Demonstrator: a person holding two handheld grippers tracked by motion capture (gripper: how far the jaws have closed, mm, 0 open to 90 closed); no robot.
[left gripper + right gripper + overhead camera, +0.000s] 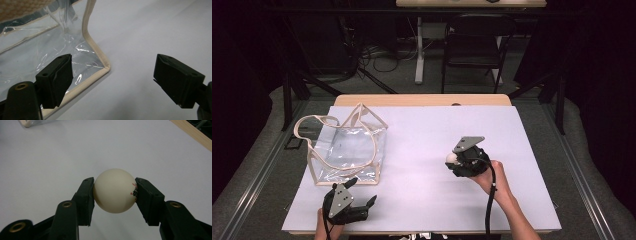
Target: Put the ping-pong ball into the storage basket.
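Between the jaws of my right gripper (115, 191) sits a cream-white ball (114, 190), pinched on both sides so that each pad presses flat against it. Being round, the ball has no long axis that I can name; what gives it a facing is a small dark and red printed mark (135, 191), which lies against the jaw at the right of the right gripper view. I cannot read the print. From the high view the ball (451, 158) pokes out at the front of that gripper (456, 160), on the side turned toward the bag, and the white sheet (427, 200) on the table lies beneath it; whether ball and sheet touch I cannot tell.

My left gripper (113, 78) has its jaws standing wide apart with nothing between the pads. Just ahead of its left-hand jaw lies the near corner of a clear plastic bag (52, 47) with cream edging, flat on the sheet. In the high view the bag (349, 150) lies directly in front of the left gripper (361, 192), its loose cream handles (314, 125) spreading away on the far side. The bag is well apart from the right gripper and its ball.
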